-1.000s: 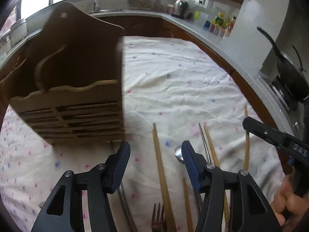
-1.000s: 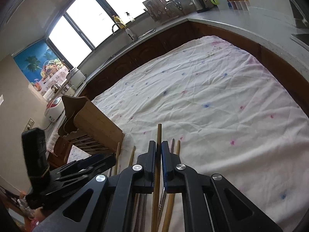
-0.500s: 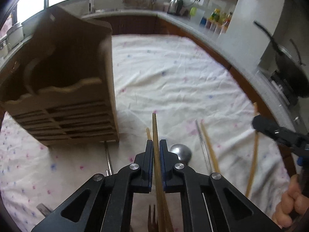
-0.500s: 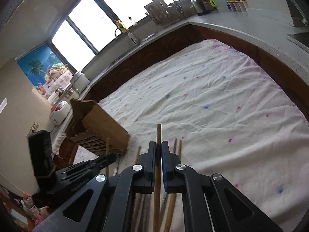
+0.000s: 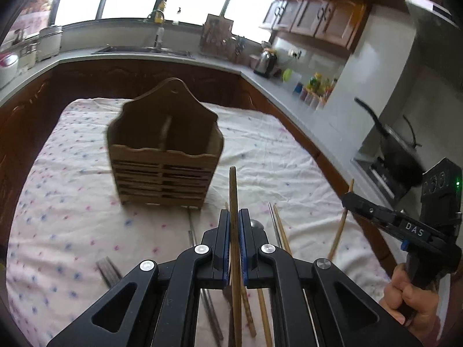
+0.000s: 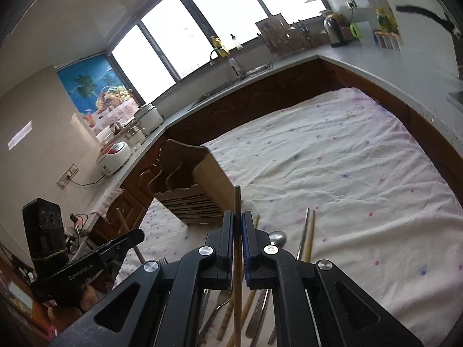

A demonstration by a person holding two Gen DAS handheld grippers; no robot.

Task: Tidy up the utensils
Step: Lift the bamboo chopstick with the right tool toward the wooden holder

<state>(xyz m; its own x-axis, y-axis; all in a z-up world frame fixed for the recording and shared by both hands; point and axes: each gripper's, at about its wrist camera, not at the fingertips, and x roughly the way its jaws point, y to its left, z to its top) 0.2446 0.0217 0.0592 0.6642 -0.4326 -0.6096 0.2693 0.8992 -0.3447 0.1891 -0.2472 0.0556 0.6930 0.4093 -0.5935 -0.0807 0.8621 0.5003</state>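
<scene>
Both chopsticks (image 5: 233,190) now lifted higher

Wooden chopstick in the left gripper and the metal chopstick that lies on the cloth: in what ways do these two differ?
The wooden chopstick is brown and dull; the metal chopstick is grey and shiny. The wooden chopstick is clamped in the left gripper with its tip raised; the metal chopstick lies loose on the cloth. Both are long, thin sticks pointing roughly away from the camera.

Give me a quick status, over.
Left tongs shut on one chopstick, right tongs on another. Wooden utensil holder upright ahead, both compartments look empty. Path clear; loose cutlery below.
</scene>
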